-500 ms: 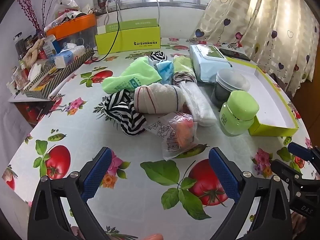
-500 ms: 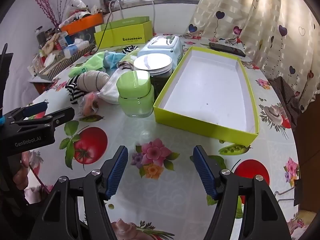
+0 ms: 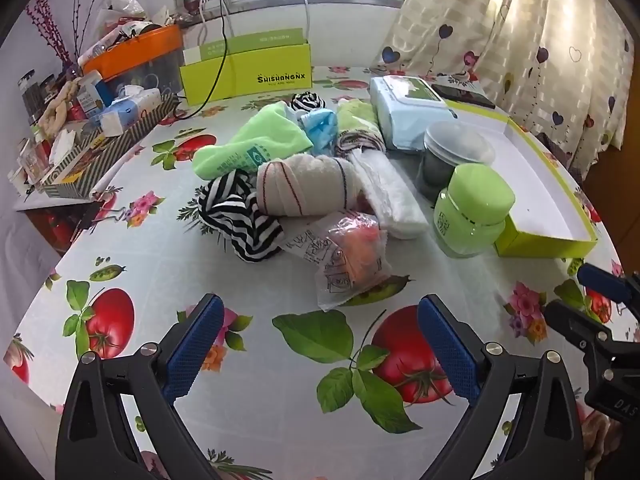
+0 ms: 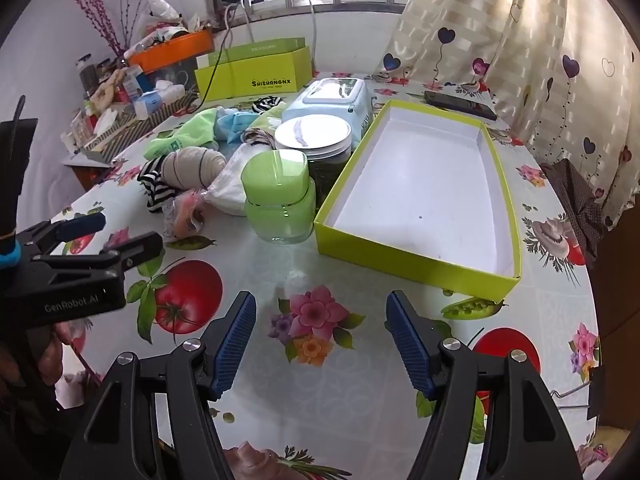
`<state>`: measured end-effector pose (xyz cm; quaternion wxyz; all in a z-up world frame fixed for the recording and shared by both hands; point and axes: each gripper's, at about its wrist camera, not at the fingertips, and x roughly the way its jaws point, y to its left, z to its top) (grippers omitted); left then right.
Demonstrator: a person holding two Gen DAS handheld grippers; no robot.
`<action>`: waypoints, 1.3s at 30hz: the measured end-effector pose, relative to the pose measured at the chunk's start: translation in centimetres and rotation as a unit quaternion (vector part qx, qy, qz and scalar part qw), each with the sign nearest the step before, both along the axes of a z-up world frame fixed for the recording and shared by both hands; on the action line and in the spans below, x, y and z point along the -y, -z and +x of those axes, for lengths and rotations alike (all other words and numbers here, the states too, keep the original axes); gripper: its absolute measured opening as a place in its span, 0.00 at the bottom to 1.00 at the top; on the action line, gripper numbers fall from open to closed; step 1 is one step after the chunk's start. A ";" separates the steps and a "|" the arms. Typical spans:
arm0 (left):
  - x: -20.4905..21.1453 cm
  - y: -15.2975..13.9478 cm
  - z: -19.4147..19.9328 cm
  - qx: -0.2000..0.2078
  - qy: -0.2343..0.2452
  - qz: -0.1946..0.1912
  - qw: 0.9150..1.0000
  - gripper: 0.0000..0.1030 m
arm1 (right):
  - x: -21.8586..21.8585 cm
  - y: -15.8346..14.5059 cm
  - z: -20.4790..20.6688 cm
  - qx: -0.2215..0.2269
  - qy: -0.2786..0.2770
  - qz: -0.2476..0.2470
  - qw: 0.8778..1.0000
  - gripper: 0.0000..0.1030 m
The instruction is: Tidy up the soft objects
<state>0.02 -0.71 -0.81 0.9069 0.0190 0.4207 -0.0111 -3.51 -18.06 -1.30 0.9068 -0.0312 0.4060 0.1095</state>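
Soft things, a heap of socks, rolled cloths and small bags, lie in a pile mid-bench, toward the far edge, none sorted yet. Heap includes a green sock, a striped sock, a beige roll, a white fluffy pack and a bagged pink item nearest the near edge. The open yellow-green box near the right edge holds nothing; likely the target, a guess only. Task looks unstarted: everything left to do.

Left tongs wide apart, holding nothing, hovering over the bench short of the bagged item. Right tongs also apart, holding nothing, in front of the box.

A green jar and a white-lidded jar stand just beside the box, blocking part of the heap in the right view. A wipes pack sits behind. Items under the pile are hidden; the blue bundle and far striped piece are too small to identify. The bag's contents are blurred.
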 end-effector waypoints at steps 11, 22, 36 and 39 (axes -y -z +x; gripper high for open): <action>-0.7 0.6 0.2 -0.017 0.008 -0.039 0.999 0.95 | -0.1 -0.3 0.1 0.007 -0.011 0.003 1.000 0.66; -2.2 0.6 0.9 -0.023 0.015 -0.061 0.998 0.95 | -0.7 -0.9 0.5 0.016 -0.022 0.010 1.000 0.66; -4.1 0.7 1.2 -0.021 0.003 -0.107 0.994 0.90 | -1.4 -0.7 1.0 0.010 -0.042 0.022 0.999 0.66; -4.4 0.6 1.5 -0.019 0.000 -0.108 0.994 0.90 | -1.5 -0.7 1.1 0.010 -0.049 0.027 0.998 0.65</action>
